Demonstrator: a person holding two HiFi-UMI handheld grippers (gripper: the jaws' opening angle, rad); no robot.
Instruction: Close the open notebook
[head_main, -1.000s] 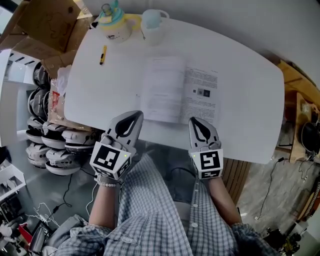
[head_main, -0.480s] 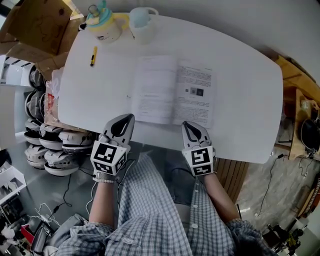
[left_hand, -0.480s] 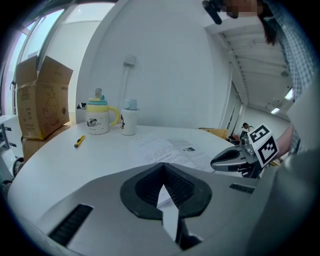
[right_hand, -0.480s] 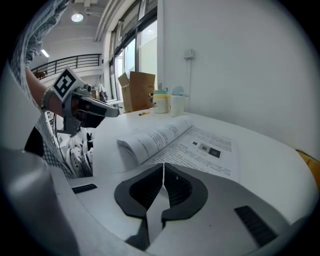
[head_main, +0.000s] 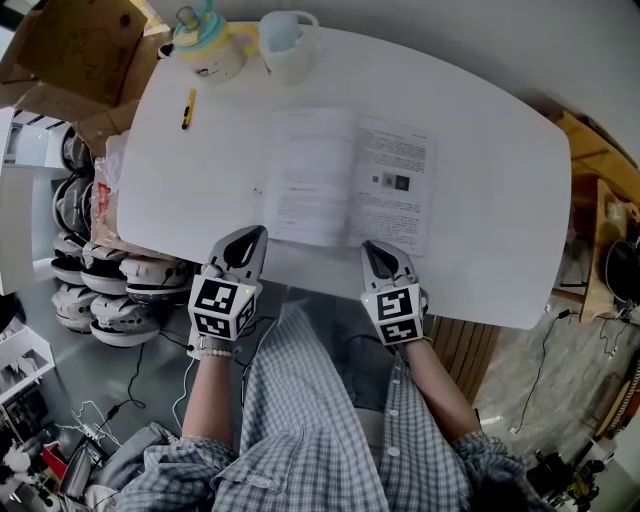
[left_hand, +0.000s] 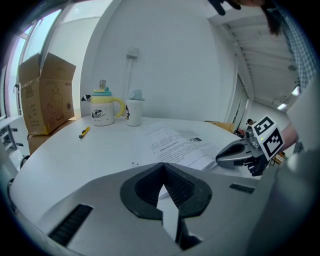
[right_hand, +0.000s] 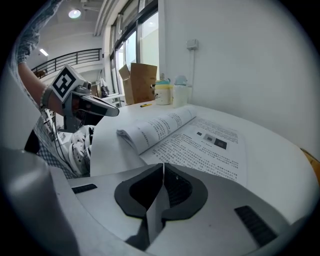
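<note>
A notebook (head_main: 345, 180) lies open on the tabletop (head_main: 490, 200), near its front edge. The left tool (head_main: 250, 240) and right tool (head_main: 378, 252), jaws pressed together and holding nothing, have sunk to that edge, just short of the pages. Closing has not begun.

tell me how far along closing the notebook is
Done: nothing yet; the notebook lies open on the white table, both pages showing. In hand: nothing; the left tool and right tool are both shut and empty, poised at the table's near edge, close by the notebook. Left: lift one side and fold it over onto the other.
</note>
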